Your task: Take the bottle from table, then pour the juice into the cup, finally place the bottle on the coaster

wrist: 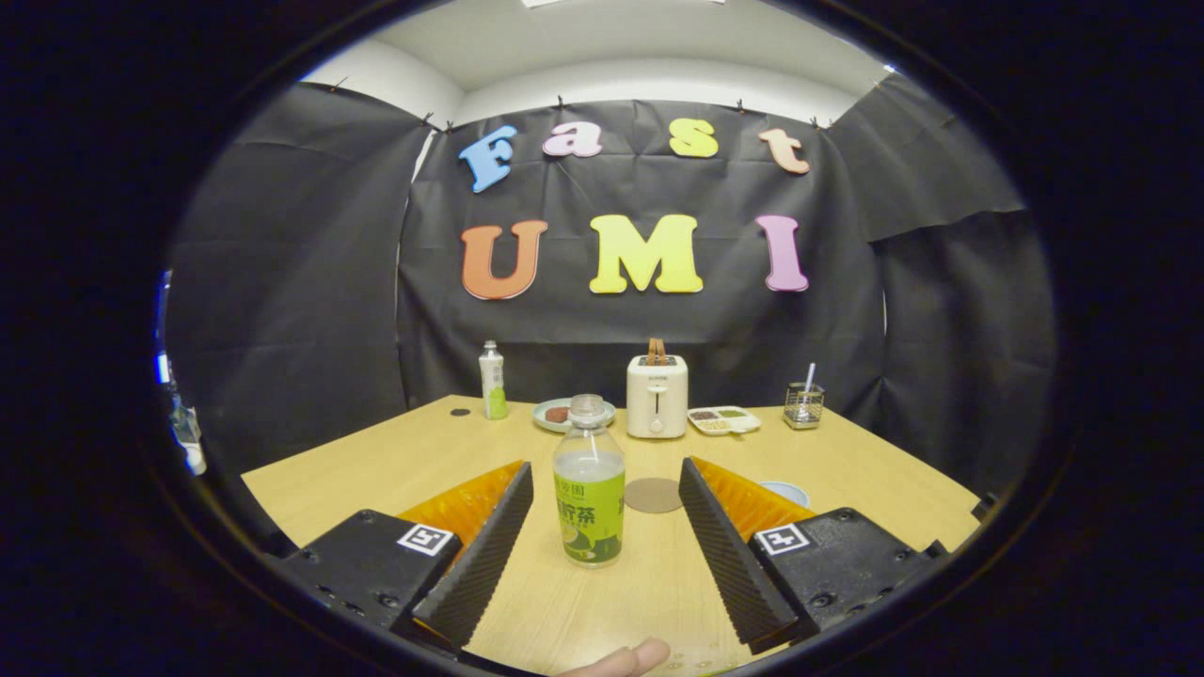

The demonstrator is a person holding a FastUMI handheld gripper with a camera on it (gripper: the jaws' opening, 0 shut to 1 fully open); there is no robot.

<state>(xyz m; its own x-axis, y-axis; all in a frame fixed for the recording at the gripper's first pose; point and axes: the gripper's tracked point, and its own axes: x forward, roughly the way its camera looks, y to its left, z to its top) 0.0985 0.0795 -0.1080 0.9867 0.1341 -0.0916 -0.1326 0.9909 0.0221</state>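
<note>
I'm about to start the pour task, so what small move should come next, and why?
Probably ease forward, then close. The gripper is open, its fingers apart on either side of the upright bottle without touching it. The coaster lies beyond.
</note>
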